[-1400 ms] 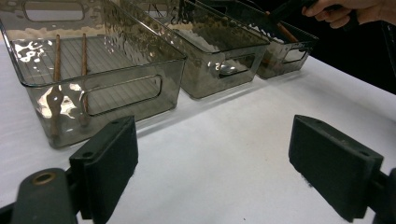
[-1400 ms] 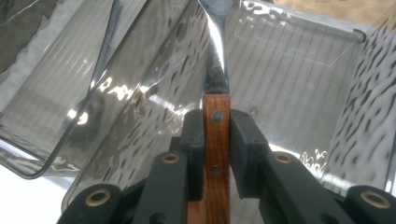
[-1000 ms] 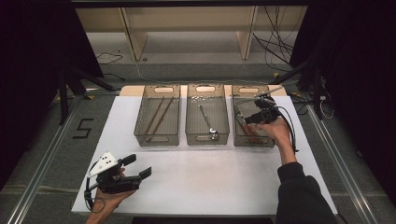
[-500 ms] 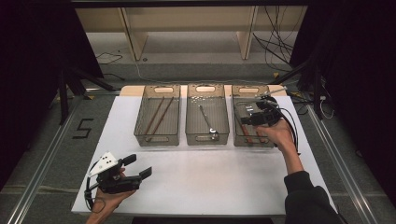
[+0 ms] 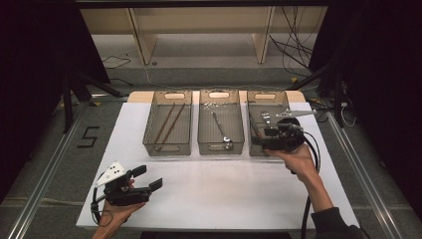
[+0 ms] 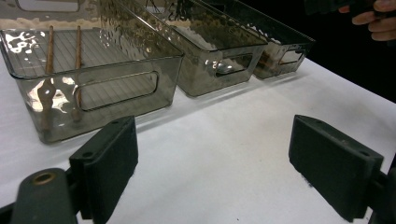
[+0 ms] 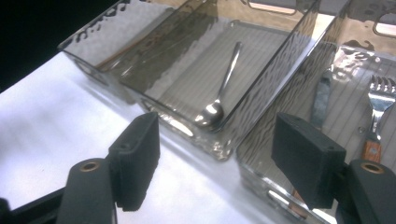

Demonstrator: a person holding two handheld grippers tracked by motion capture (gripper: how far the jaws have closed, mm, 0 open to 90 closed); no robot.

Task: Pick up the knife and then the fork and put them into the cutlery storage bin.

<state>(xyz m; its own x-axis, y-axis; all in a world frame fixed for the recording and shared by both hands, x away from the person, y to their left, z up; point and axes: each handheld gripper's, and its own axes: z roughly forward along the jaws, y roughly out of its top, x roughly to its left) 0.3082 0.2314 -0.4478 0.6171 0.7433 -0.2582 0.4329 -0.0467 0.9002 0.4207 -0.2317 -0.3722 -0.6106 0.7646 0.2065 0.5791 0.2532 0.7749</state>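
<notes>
The right hand-held gripper [image 5: 260,140], jaws just opened wide and empty, hangs at the near end of the right-hand smoky clear plastic bin [image 5: 254,99]. The wooden-handled steel fork [image 7: 377,107] lies in that bin, just beyond its right jaw. Swinging away low, a jaw could catch the bin's rim and drag it across the white tabletop [image 5: 224,184]. The left hand-held gripper [image 5: 149,177] rests wide open, empty.

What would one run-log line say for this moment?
left gripper: open, empty, over white table | right gripper: jaws just opening, empty, near right smoky plastic bin holding wooden-handled fork
</notes>
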